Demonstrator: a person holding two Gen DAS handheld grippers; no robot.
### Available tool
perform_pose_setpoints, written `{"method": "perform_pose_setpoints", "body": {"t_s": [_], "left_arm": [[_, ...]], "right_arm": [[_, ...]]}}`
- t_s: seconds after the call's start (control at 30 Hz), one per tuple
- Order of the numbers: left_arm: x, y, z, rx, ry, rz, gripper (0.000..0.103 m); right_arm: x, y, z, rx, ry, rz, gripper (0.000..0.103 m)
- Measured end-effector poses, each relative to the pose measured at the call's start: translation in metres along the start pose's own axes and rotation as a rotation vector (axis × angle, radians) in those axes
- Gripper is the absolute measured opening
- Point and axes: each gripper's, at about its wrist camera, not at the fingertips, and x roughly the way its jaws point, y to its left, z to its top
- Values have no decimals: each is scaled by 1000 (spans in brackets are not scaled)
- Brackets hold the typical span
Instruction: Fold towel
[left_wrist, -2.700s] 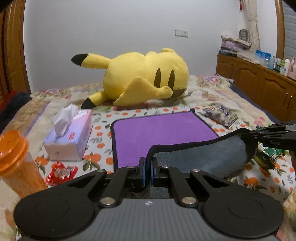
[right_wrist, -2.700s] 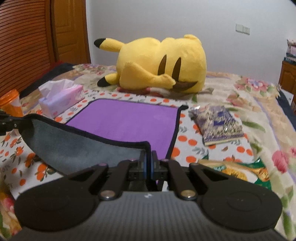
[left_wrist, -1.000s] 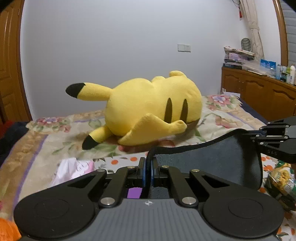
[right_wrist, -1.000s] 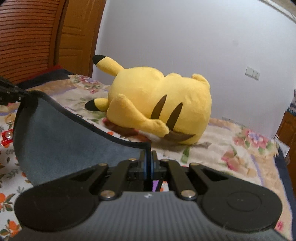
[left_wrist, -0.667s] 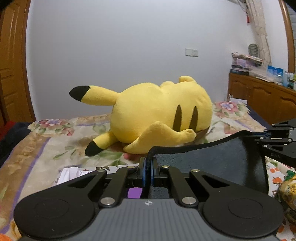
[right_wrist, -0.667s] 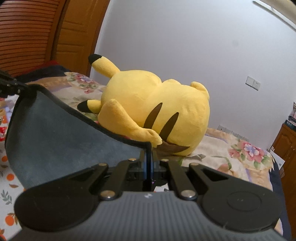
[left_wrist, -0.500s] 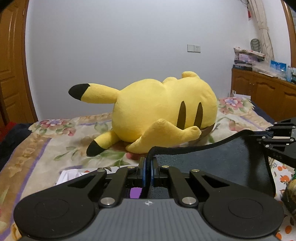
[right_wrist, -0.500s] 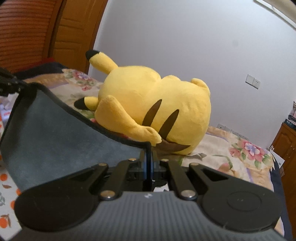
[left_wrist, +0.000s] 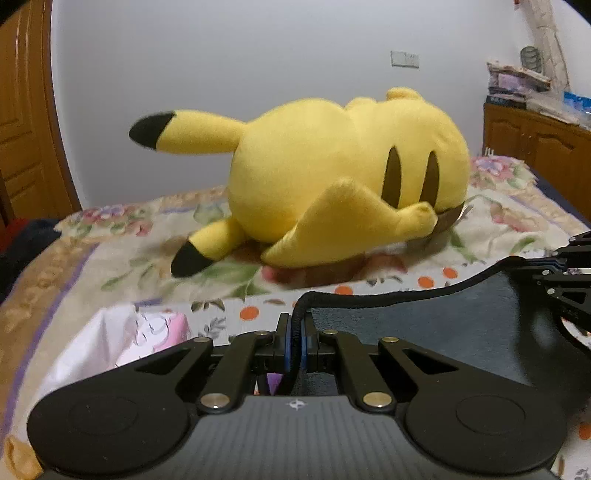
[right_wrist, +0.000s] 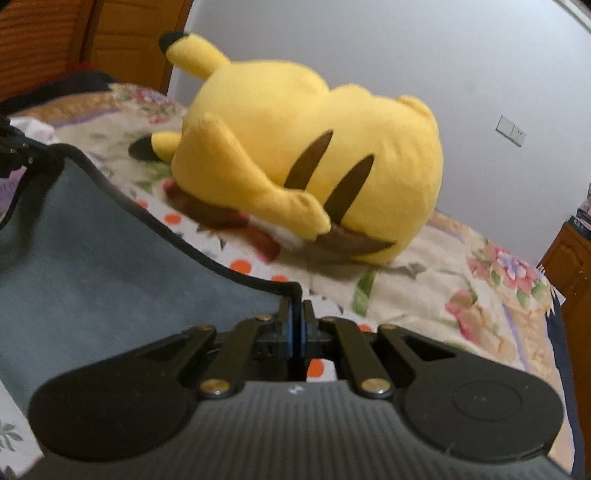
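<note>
Towel (left_wrist: 461, 325) hangs lifted over the floral bedspread (left_wrist: 122, 258), grey side up, in front of the Pikachu plush (left_wrist: 332, 177). Looks soft, light, limp; sags between holds, so corners along the black-bound edge are the best grip. Left gripper (left_wrist: 294, 332) clamped on one corner, right gripper (right_wrist: 295, 321) clamped on the other.

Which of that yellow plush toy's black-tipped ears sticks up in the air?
The plush toy's upper ear, pointing left at the wall in the left wrist view. The other black-tipped ear lies on the floral bedspread.
</note>
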Motion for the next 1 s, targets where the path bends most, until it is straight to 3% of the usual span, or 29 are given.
{"method": "perform_pose_setpoints", "body": {"t_s": [0.3, 0.37, 0.5, 0.63, 0.8, 1.0], "left_arm": [[16, -4, -12, 26, 32, 8, 7], [17, -5, -13, 34, 34, 10, 8], [15, -6, -14, 41, 40, 3, 11], [12, -7, -19, 46, 37, 14, 36], [4, -8, -28, 55, 49, -3, 37], [-15, -15, -40, 60, 57, -37, 50]], "right_arm": [[7, 5, -6, 10, 39, -1, 5], [8, 5, -6, 12, 46, -14, 9], [6, 4, -6, 37, 42, -13, 46], [-1, 7, -9, 48, 33, -2, 46], [-14, 12, -17, 100, 22, 37, 46], [-30, 18, -25, 164, 14, 71, 46]]}}
